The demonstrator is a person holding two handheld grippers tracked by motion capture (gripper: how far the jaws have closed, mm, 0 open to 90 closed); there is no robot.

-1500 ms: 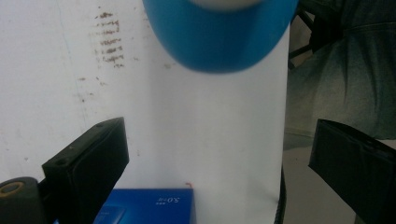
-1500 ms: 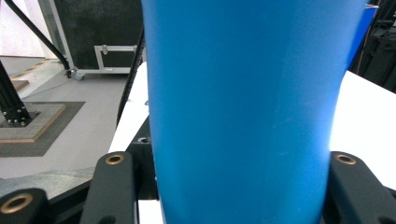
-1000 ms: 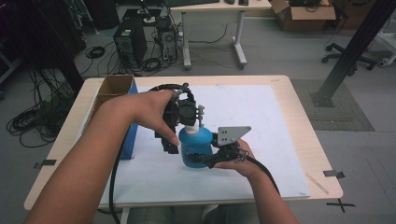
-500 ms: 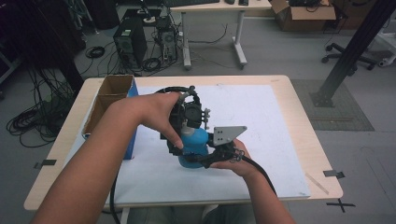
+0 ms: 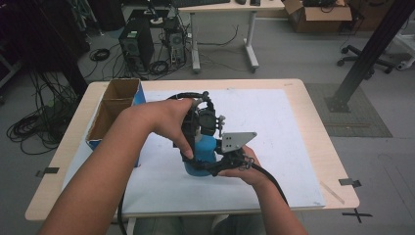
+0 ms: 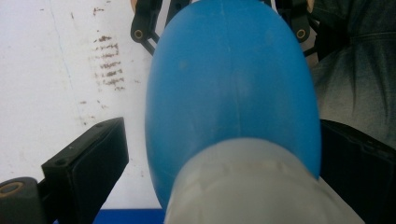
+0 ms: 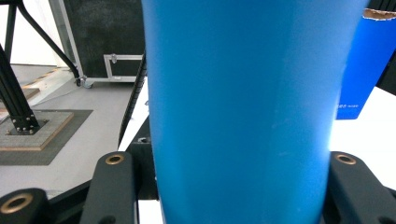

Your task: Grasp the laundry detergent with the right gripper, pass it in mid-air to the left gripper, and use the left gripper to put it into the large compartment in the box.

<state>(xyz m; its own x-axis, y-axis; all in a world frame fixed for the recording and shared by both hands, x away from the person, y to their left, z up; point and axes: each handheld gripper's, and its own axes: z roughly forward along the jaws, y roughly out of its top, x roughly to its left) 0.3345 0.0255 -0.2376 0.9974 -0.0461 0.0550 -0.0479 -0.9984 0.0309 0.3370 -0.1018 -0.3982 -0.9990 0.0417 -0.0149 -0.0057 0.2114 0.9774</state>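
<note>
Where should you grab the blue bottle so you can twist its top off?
Hold the blue bottle around its straight lower body from the side, as the right tool does. Come down from above onto the narrower whitish cap, since the bottle stands upright.

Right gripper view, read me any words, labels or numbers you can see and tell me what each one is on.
Blue box: one short line of small white print on its side near the lower edge, too small and blurred to read.
Blue bottle: no text on the side that shows.
Nothing else in that view carries readable writing.
</note>
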